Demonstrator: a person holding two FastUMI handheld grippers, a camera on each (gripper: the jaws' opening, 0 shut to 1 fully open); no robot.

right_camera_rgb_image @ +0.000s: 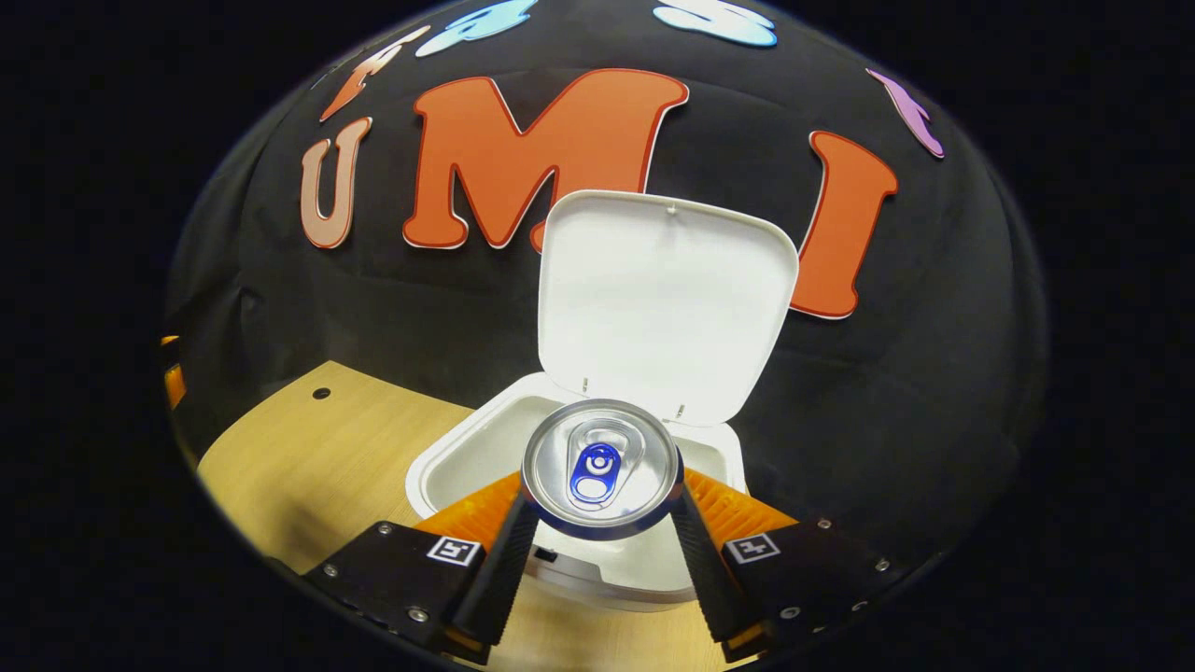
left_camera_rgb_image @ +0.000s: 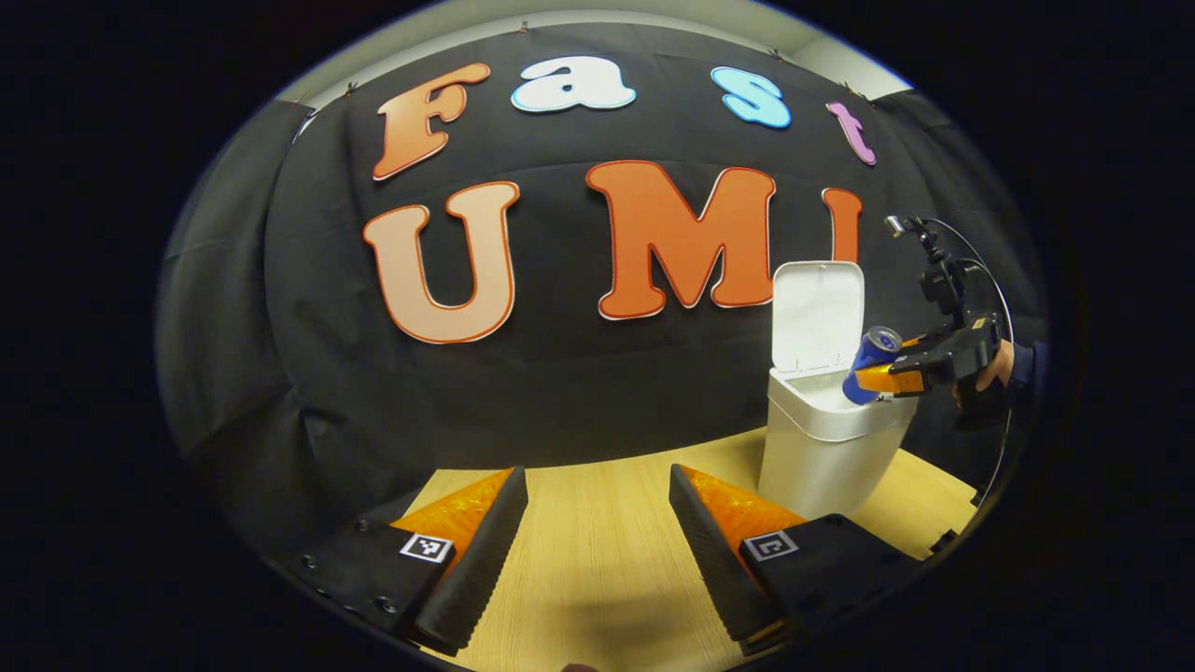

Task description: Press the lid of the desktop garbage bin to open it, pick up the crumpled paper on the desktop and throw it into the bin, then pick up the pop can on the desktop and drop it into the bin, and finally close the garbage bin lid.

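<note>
The left gripper view looks low across the desk [left_camera_rgb_image: 597,560] from well left of the bin [left_camera_rgb_image: 822,448]. The right gripper view looks down into the bin [right_camera_rgb_image: 485,467] from close above. Both share the bin and its raised lid [left_camera_rgb_image: 819,313].

Each gripper [right_camera_rgb_image: 602,551] has black blocks with small screws and a square black-and-white sticker. A thin cable [left_camera_rgb_image: 999,308] loops over the far one. The hand [left_camera_rgb_image: 994,369] has a dark sleeve [left_camera_rgb_image: 1025,362].
</note>
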